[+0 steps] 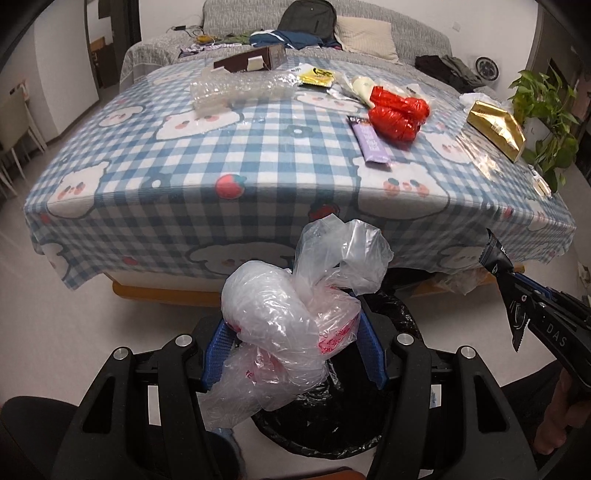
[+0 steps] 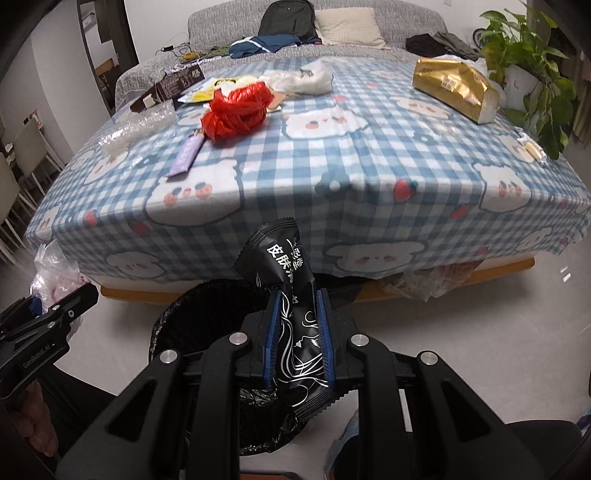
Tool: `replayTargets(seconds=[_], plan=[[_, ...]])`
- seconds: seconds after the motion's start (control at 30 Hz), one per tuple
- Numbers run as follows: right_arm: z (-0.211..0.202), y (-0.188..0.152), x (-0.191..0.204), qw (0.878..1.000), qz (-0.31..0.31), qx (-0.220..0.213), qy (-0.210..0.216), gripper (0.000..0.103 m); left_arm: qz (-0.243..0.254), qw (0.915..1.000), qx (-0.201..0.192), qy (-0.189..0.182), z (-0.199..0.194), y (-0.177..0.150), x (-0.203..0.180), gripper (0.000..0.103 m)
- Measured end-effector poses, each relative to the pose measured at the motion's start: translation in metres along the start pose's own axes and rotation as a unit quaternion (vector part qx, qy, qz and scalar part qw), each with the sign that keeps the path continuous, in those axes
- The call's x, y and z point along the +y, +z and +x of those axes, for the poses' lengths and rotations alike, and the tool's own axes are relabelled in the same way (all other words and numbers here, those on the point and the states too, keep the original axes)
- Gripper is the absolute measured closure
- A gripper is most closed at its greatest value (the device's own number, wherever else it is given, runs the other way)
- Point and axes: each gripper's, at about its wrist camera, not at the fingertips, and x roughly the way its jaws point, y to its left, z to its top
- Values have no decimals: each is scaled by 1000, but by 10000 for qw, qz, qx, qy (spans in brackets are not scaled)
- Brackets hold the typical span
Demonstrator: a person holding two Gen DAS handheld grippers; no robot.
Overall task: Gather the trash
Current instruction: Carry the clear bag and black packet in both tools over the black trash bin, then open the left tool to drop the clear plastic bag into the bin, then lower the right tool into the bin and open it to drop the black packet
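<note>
My left gripper (image 1: 291, 314) is shut on a crumpled clear plastic bag (image 1: 288, 321) with pink print, held above a bin lined with a black bag (image 1: 332, 435). My right gripper (image 2: 297, 295) is shut on a black snack wrapper (image 2: 284, 266) with white lettering, over the same bin (image 2: 173, 317). In the left wrist view the right gripper (image 1: 513, 284) and its wrapper (image 1: 496, 258) show at the right edge. On the checked tablecloth (image 2: 332, 155) lie a red plastic bag (image 2: 236, 110), a purple wrapper (image 2: 186, 155), a gold packet (image 2: 454, 88) and clear bubble wrap (image 1: 236, 90).
A brown carton (image 1: 251, 61), a yellow packet (image 1: 317, 78) and white wrappers (image 2: 299, 79) lie at the table's far side. Behind stands a grey sofa (image 2: 369, 14) with a backpack and clothes. A potted plant (image 2: 524, 66) is at the right; chairs (image 2: 22, 173) at the left.
</note>
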Motion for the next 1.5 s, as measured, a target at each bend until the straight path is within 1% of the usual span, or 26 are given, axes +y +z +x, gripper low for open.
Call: replayTargets(seconds=[0.1,0.3,0.53,0.67,0.93,1.13,1.23,1.33,1.4,1.47,1.5], plan=[[11,-2,-3,9999,19,112,-6,84,-13,9999,159,-7,14,-3,-2,45],[35,-5,-7,9995,70,317,-1,84,-54,9995,313,-69,37,-7,-5,45],[61,-9,-13,9988,62,484,-51,84,-85,9991,416,21,68,-15,-5,45],[74,-13,-22,9979,155,626,-83,84,-85,9982,600,15,90,-22,-9,45],[89,-22,-33,9968,213,750,-195,84,17,9967,806,-115,118,-30,-33,45],[90,-25,-45,9965,301,747,-243,84,82,9956,920,-186,128,-37,-50,44],[89,-25,-48,9965,308,730,-249,84,153,9957,893,-203,130,-38,-59,44],[88,-25,-49,9966,312,717,-249,84,201,9960,836,-225,128,-38,-64,42],[88,-25,-50,9967,314,709,-249,84,248,9963,794,-202,129,-38,-68,37],[86,-25,-49,9968,306,697,-248,84,254,9970,715,-172,124,-39,-67,28],[84,-24,-45,9968,298,695,-254,84,254,9971,696,-179,123,-39,-68,27]])
